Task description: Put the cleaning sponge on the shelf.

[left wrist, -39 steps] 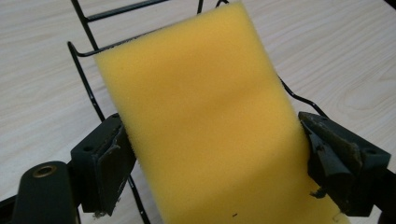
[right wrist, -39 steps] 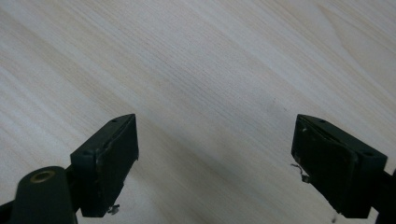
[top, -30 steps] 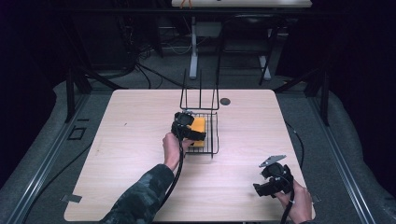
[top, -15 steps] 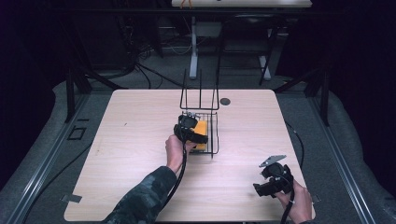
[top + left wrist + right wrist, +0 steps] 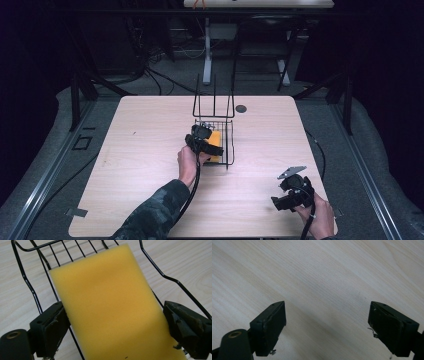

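Observation:
A yellow sponge (image 5: 216, 146) lies in the black wire basket (image 5: 231, 150) at the middle of the table. In the left gripper view the sponge (image 5: 110, 305) runs between the two black jaws, which stand wide apart along its two long edges, with basket wires (image 5: 25, 277) around it. My left gripper (image 5: 206, 144) is open at the basket's near left side. My right gripper (image 5: 281, 201) hovers low over the table's near right corner. It is open (image 5: 327, 315), and between its jaws there is bare wood.
The basket's tall wire handle (image 5: 214, 95) rises at its far side. A small dark round disc (image 5: 241, 108) sits on the light wooden table (image 5: 125, 165) behind the basket. Dark floor, cables and desk legs lie beyond the far edge.
The left hand has drawn back a little toward the person and the sponge has dropped lower into the basket. The right gripper has stayed in place.

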The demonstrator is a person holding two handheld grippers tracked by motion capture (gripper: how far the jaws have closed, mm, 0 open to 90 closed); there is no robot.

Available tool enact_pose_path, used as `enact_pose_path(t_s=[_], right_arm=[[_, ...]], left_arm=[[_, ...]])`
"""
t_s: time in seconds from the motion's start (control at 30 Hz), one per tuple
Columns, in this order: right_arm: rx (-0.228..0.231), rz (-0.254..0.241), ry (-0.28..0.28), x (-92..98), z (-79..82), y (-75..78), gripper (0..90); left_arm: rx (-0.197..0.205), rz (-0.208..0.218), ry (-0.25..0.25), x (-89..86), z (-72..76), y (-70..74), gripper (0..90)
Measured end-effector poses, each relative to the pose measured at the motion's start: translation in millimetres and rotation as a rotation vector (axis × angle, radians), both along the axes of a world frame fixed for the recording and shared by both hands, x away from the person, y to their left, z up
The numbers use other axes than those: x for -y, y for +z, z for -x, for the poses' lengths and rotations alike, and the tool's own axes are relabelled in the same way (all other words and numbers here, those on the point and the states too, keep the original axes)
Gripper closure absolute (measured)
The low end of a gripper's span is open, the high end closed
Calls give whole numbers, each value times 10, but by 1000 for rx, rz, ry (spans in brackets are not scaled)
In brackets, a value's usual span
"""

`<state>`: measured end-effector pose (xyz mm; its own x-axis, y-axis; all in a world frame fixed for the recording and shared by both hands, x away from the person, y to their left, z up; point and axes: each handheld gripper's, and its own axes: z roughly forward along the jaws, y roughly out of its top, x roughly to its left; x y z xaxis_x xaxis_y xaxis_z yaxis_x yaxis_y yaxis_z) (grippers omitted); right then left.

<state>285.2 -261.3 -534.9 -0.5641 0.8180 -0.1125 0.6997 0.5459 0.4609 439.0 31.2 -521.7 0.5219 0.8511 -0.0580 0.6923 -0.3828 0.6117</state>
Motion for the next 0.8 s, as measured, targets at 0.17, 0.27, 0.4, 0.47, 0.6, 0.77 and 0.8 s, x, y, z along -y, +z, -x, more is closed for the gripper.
enact_pose_path(t_s=[0.17,0.27,0.4,0.47,0.6,0.77,0.8], right_arm=[[0,2,1,1,0,0,145],[1,-3,0,0,1,4,145],[1,-2,0,2,1,3,145],[2,-4,-2,1,3,5,145],[3,-4,-1,-1,6,6,144],[3,-3,-2,-2,4,6,144],[5,0,-3,-4,6,8,144]], left_arm=[[7,1,-11,-10,11,28,9],[12,5,-14,-21,26,56,3],[34,17,-18,-56,64,123,2],[49,22,-33,-79,89,172,1],[68,16,-61,-149,146,270,1],[87,10,-65,-302,210,337,2],[86,9,-68,-340,215,348,2]])
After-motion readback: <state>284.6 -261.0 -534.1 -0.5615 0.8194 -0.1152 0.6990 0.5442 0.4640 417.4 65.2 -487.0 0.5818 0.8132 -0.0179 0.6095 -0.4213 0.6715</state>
